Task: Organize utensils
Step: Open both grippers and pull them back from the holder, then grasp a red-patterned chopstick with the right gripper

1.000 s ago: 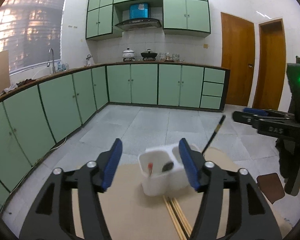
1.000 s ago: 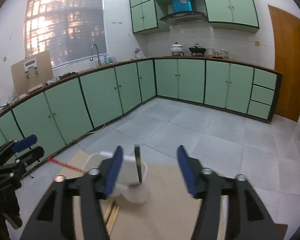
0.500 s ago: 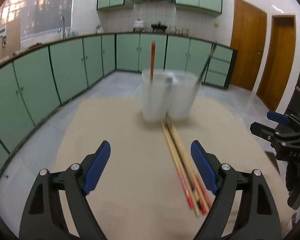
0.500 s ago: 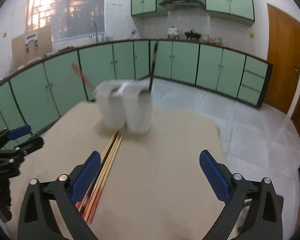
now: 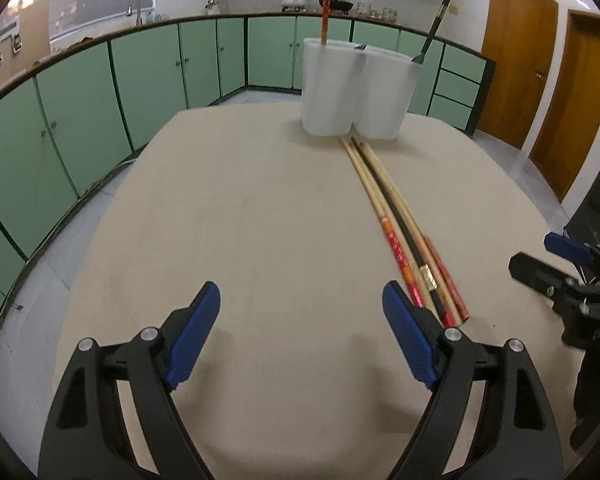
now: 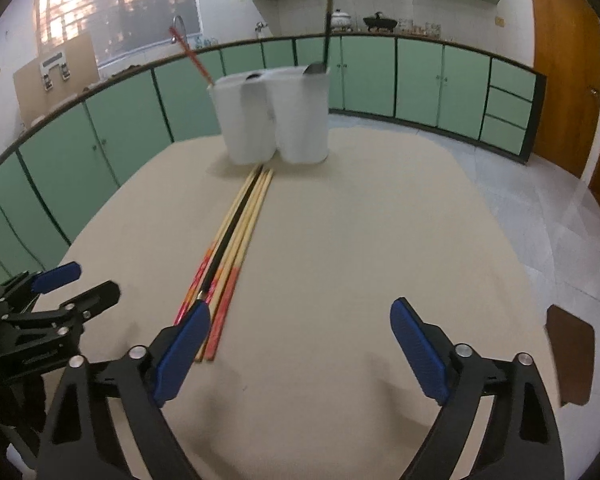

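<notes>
A white two-compartment utensil holder (image 5: 356, 88) (image 6: 274, 114) stands at the far end of the beige table. A red chopstick (image 5: 325, 4) (image 6: 190, 56) sticks out of its left cup and a dark-handled utensil (image 5: 432, 28) (image 6: 327, 20) out of its right cup. A bundle of several chopsticks (image 5: 396, 224) (image 6: 232, 240), wooden, red-ended and one black, lies on the table in front of the holder. My left gripper (image 5: 300, 336) is open and empty, left of the bundle's near end. My right gripper (image 6: 300, 352) is open and empty, right of that end.
The table (image 5: 240, 220) is round-cornered with edges on all sides. Green kitchen cabinets (image 5: 100, 92) run behind it, and wooden doors (image 5: 516, 52) stand at the right. A brown stool (image 6: 570, 344) sits on the floor to the right.
Both grippers have dropped and pulled back from above the holder to low over the table's near end. The jaws have opened wider. The chopstick bundle now lies just ahead of them.
</notes>
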The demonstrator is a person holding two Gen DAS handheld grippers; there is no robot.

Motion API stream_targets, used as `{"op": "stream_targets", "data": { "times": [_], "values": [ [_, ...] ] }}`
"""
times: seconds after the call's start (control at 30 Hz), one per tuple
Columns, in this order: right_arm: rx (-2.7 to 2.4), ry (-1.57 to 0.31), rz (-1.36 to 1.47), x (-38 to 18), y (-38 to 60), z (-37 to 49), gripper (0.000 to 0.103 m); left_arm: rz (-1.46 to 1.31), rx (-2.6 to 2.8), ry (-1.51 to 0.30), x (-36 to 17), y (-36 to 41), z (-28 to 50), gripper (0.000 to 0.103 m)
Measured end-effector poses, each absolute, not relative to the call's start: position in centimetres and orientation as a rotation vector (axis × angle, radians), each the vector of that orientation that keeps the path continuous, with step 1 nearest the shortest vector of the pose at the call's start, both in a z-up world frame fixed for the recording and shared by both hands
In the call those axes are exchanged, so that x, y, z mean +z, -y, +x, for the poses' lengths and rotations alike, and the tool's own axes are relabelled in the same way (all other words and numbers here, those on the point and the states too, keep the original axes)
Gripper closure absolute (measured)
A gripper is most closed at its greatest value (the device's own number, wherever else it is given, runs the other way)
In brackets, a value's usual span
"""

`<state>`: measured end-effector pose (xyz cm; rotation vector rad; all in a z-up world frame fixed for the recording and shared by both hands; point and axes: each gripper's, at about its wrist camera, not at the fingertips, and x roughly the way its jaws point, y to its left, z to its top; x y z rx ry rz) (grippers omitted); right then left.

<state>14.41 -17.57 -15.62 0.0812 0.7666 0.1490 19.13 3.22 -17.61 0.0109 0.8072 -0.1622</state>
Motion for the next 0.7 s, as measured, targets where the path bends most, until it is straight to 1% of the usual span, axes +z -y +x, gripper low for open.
{"op": "stream_targets", "data": {
  "times": [0.23,0.3,0.4,0.67,0.7],
  "values": [
    [0.188,-0.828,0.053,-17.2,15.6,14.2,0.032,-0.002,-0.154,-0.839,-18.4,-3.2,18.9,0.021],
    [0.192,-0.839,0.049,-17.5,15.3,14.2,0.035,-0.005,-0.153,-0.847,-18.6,-3.3,18.9,0.020],
    [0.192,-0.854,0.034,-17.8,14.9,14.3,0.037,-0.011,-0.153,-0.854,-18.7,-3.3,19.0,0.020],
    [0.188,-0.873,0.015,-18.3,14.5,14.5,0.039,-0.012,-0.157,-0.869,-18.9,-2.6,19.6,0.018],
    [0.182,-0.873,0.013,-18.3,14.5,14.5,0.041,-0.012,-0.157,-0.869,-18.9,-2.6,19.6,0.018]
  ]
}}
